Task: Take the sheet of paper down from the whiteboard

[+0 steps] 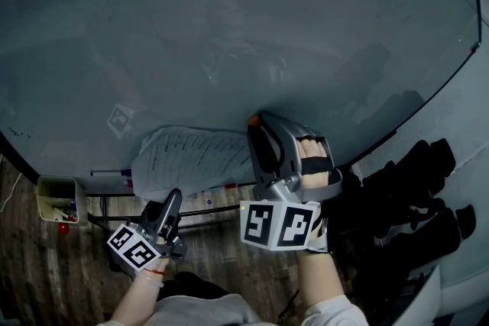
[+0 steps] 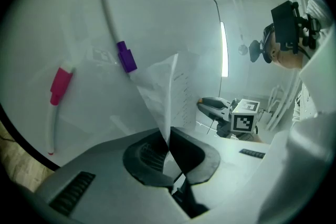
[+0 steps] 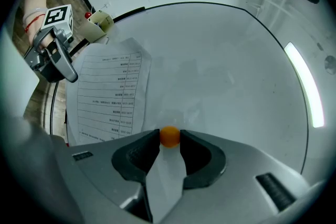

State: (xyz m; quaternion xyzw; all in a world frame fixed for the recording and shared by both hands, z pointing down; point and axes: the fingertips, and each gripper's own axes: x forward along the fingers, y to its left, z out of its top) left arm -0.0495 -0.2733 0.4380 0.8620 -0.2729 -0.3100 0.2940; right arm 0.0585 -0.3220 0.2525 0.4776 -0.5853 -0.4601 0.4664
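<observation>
**Limits of view.** The head view is dim, and the print on the sheet of paper (image 1: pixel 191 159) is too small to read in any view. The left gripper view shows the sheet (image 2: pixel 169 93) almost edge-on and buckled, so most of its face is lost there. Whether the orange round piece (image 3: pixel 169 135) touches the whiteboard (image 1: pixel 229 27) or the sheet cannot be told.

**Sheet and tools.** The sheet (image 3: pixel 110 94) lies against the lower part of the whiteboard. The left tool (image 2: pixel 168 147) is closed on one edge of the sheet, with the paper pinched between its two pads. In the head view the left tool (image 1: pixel 173 200) meets the sheet at the lower edge. The right tool (image 3: pixel 169 144) is clamped on the orange round piece, which sits between its jaw tips just beside a corner of the sheet. In the head view this piece (image 1: pixel 253 120) is at the sheet's upper right.

**Hand pose.**
- The left hand (image 1: pixel 145 271) is low, its tool angled up toward the board.
- The right hand (image 1: pixel 313 158) wraps the handle, and the right tool (image 1: pixel 257 123) points roughly level at the board.

**Other items.** A pink marker (image 2: pixel 59 89) and a purple marker (image 2: pixel 118 39) lie against the board. A small cup (image 1: pixel 57 198) sits at its lower left.
</observation>
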